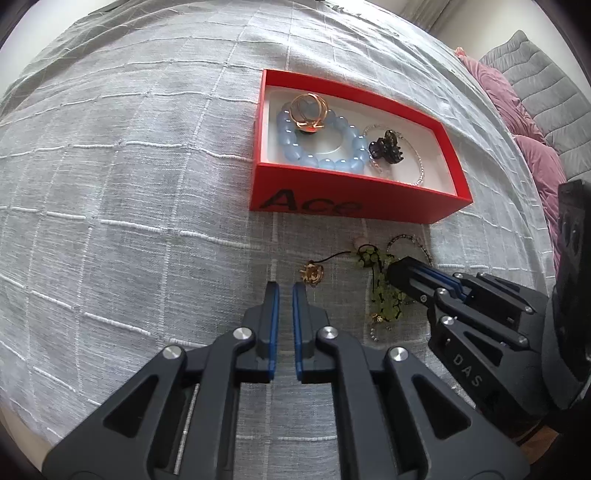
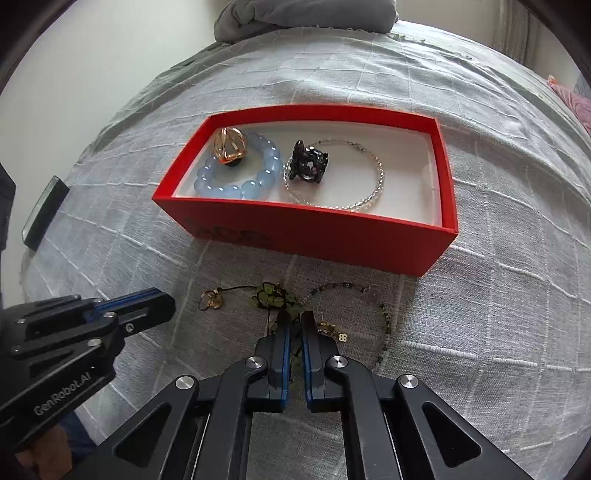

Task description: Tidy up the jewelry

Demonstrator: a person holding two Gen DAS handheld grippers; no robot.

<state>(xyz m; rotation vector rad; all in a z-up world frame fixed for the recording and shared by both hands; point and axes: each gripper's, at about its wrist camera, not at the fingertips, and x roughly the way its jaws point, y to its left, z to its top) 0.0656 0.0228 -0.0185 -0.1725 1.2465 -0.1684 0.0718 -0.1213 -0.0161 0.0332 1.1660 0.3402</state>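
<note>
Red cardboard box [image 2: 306, 236], one, open-topped, white inside, on a grey checked bedspread [image 1: 122, 206]. Inside, four pieces: one blue bead bracelet [image 2: 236, 173] at the left end, one gold wire ring [image 2: 229, 147] resting on that bracelet, one dark hair claw [image 2: 309, 166] in the middle, one thin silver bangle [image 2: 369, 188] circling to the right of the claw. Right end of the box bare.

On the bedspread in front of the box, three loose pieces: one small gold charm [image 2: 211, 299] on a black cord, one green bead string [image 2: 271, 295] tangled beside it, one dark bead necklace [image 2: 384, 317] looping off to the right, with a tiny gold clover tag [image 2: 342, 336] near it.

Two grippers. Left gripper [image 1: 286, 291] held just short of the gold charm, fingers narrowly apart, nothing between them. Right gripper [image 2: 295, 321] down over the green bead string, fingers narrow with the strand between them; actual grip impossible to confirm.

Around: pink pillows [image 1: 517, 122] and grey quilted cushion [image 1: 546, 85] to the right, folded grey cloth [image 2: 306, 14] at the far edge, one dark flat slab [image 2: 44, 212] at the left edge.
</note>
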